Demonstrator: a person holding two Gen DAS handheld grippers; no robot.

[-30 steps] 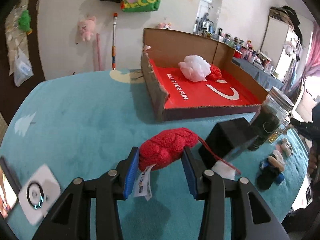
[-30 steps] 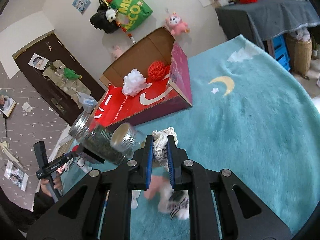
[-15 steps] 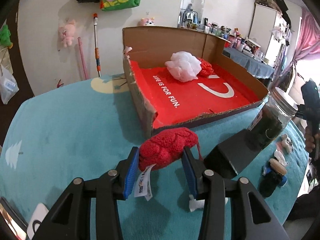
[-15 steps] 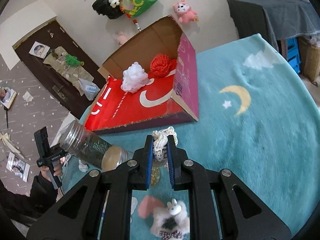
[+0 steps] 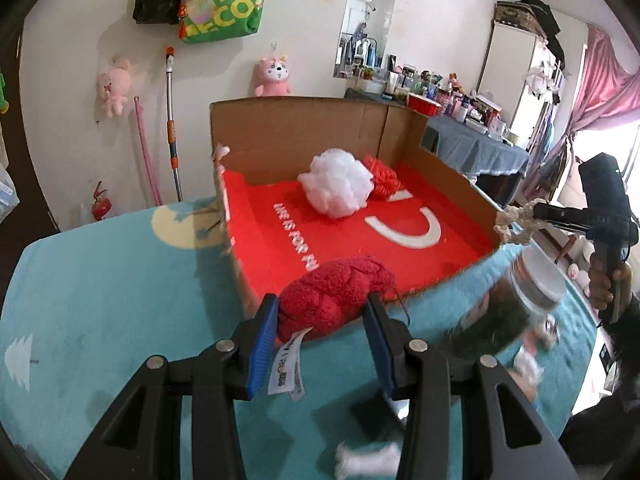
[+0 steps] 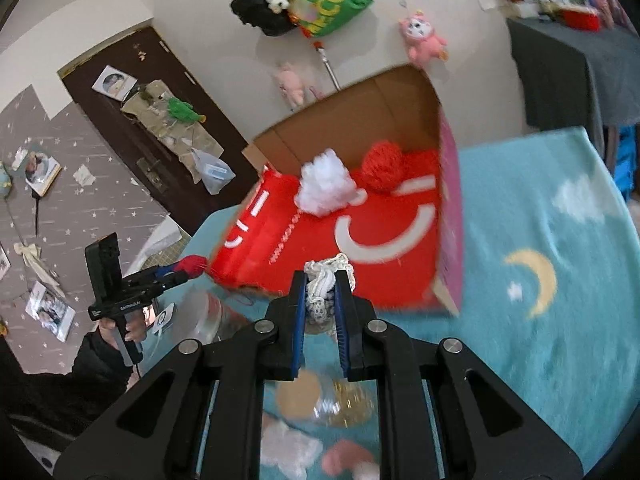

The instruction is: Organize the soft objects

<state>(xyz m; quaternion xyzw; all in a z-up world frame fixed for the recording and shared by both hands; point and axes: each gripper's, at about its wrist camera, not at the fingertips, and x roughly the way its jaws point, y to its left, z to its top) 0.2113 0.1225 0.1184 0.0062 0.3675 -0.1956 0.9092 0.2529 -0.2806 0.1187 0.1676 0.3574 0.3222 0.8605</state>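
Both grippers have come up and forward toward the open cardboard box with the red printed lining (image 5: pixel 404 236). The red knitted plush with a white tag (image 5: pixel 332 304), which hung over the teal carpet (image 5: pixel 112 288) a second ago, now overlaps the box's near edge in the left wrist view. The cream crocheted piece (image 6: pixel 326 280) has likewise reached the box's front edge. The dark-filled glass jar (image 5: pixel 516 308) now sits lower and blurred, below both grippers.
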